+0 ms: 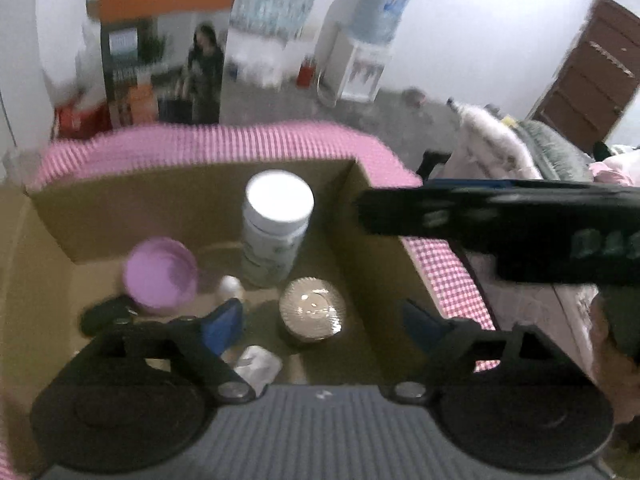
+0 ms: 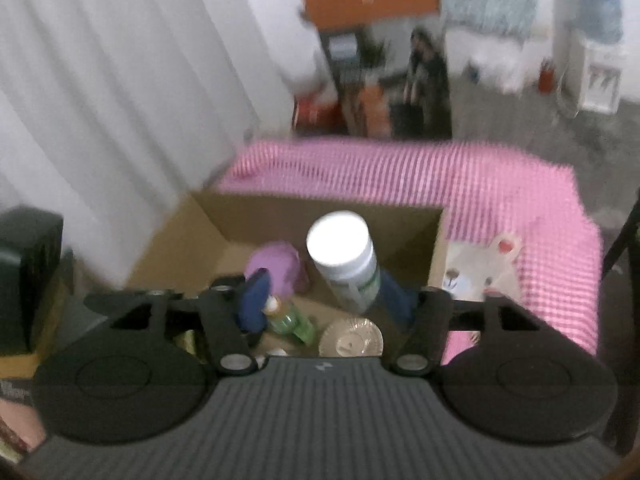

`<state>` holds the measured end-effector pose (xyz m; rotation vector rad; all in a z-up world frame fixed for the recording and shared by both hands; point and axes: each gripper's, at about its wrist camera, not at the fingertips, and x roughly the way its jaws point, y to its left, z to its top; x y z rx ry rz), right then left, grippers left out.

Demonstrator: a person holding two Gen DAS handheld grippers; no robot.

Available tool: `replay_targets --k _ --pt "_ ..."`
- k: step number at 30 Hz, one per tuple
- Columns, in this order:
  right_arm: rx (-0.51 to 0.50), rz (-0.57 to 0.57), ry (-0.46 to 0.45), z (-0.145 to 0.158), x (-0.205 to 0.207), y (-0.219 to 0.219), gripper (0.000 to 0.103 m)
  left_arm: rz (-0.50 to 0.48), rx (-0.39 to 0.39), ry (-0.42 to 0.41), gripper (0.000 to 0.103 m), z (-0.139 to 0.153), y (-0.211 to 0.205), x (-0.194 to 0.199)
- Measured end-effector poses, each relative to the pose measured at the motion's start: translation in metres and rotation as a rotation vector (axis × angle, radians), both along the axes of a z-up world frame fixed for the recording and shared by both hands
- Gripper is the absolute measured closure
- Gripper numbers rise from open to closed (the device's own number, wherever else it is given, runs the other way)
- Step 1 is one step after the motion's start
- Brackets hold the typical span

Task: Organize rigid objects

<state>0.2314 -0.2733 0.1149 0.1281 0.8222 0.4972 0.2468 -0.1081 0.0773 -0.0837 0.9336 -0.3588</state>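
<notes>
the cardboard box [image 1: 200, 216] sits on the pink checked worktop [image 1: 240, 140], already crowded. inside, a white-capped bottle [image 1: 276, 228] stands upright by a purple bowl [image 1: 160, 276] and a ribbed round lid [image 1: 312, 308]. the left claw [image 1: 324, 324] hangs spread and empty over them. the right claw [image 2: 320, 300] is open too, seemingly just around the bottle; a sideways nudge could topple it onto the small green bottle [image 2: 290, 322].

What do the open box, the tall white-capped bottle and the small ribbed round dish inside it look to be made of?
Box: plain brown corrugated cardboard, matte. Bottle: likely white plastic, smooth cap, printed label. Dish: probably glossy glass or ceramic, ribbed edge with bright highlights; blur leaves it open.
</notes>
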Motion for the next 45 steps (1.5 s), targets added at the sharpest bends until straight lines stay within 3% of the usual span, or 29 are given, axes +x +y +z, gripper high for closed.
replay_targets --k 5,10,17,22,27,45 --pt "0.067 -0.082 -0.180 0.032 -0.068 -0.016 0.001 0.048 0.059 -0.129 0.000 0.029 0.029 -0.045" --pt "0.065 -0.176 -0.262 0.030 -0.127 -0.011 0.001 0.132 0.119 -0.152 0.000 0.034 0.056 -0.082" --pt "-0.043 -0.278 -0.264 -0.006 -0.175 0.031 0.001 0.219 0.231 -0.190 0.000 0.017 0.079 -0.110" --pt "-0.105 -0.334 -0.194 -0.035 -0.169 0.054 0.001 0.224 0.269 -0.175 0.000 0.005 0.082 -0.109" --pt "-0.135 -0.373 -0.140 -0.053 -0.154 0.062 0.001 0.252 0.247 -0.146 0.000 -0.002 0.090 -0.107" --pt "-0.175 -0.338 -0.098 -0.060 -0.138 0.079 0.001 0.279 0.231 -0.110 0.000 -0.004 0.098 -0.106"
